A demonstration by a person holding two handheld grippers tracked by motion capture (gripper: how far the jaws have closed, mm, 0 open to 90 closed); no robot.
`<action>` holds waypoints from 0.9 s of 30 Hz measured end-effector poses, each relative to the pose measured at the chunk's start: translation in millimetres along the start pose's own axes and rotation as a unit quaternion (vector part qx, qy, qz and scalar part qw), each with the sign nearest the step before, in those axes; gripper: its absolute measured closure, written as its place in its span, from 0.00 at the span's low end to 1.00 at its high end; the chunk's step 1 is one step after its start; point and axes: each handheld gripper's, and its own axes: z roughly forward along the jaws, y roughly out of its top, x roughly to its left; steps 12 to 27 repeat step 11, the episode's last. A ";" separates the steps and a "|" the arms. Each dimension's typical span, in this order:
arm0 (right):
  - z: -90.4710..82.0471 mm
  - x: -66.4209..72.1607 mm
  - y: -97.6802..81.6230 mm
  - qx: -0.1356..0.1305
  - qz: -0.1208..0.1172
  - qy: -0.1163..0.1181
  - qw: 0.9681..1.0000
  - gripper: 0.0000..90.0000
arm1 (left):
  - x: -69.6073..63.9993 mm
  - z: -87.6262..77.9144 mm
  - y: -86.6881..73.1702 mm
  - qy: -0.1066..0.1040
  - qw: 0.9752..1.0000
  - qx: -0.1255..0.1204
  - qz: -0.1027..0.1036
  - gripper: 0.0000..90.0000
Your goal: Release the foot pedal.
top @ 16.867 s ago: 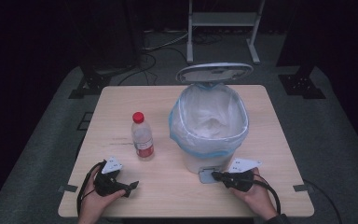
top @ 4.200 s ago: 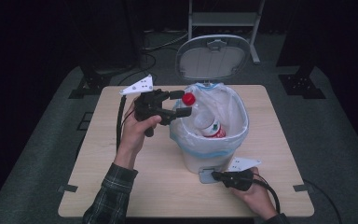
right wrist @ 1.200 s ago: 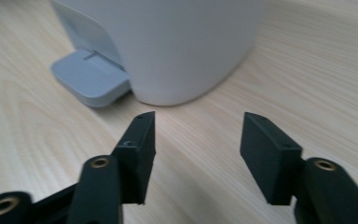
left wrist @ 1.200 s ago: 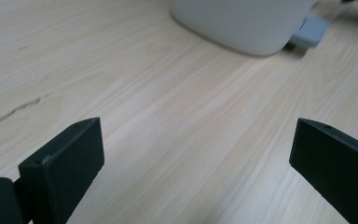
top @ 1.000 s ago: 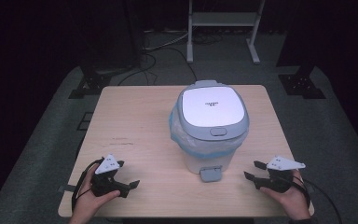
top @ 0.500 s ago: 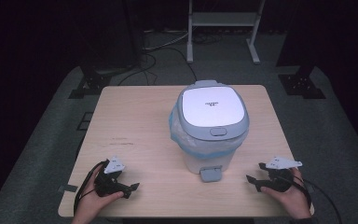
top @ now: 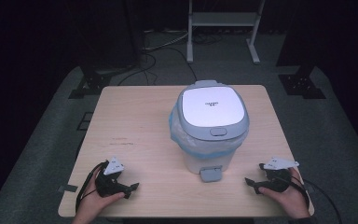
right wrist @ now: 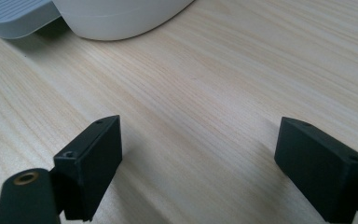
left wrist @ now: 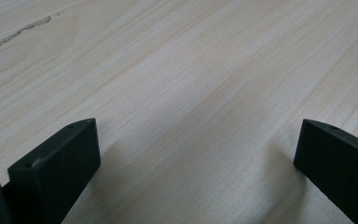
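Note:
A white pedal bin [top: 205,156] stands at the middle of the wooden table [top: 135,116], its grey-rimmed lid [top: 212,109] down. A blue liner bag [top: 179,135] shows under the rim, and the grey pedal [top: 211,174] faces the front edge. My left gripper [top: 129,190] rests near the front left corner. Its jaws have just been opening and stand open over bare wood [left wrist: 196,140]. My right gripper [top: 253,185] rests near the front right. Its jaws have also just been opening, with nothing between them [right wrist: 198,140]. Ahead of it are the bin's base [right wrist: 121,16] and the pedal [right wrist: 14,16].
Beyond the table, a metal stand [top: 223,21] and cables [top: 168,42] lie on the dark floor. A strip of tape [top: 67,189] sticks to the table's front left edge.
The bottle that stood on the table went into the open bin from my left gripper. The lid has since come down. Both grippers now lie near the front edge, the right one off the pedal.

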 end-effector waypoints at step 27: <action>0.6 0.0 0.6 0.002 0.002 -0.002 1.000 0.14 | 0.2 0.4 0.2 -0.002 1.000 -0.001 0.001 0.00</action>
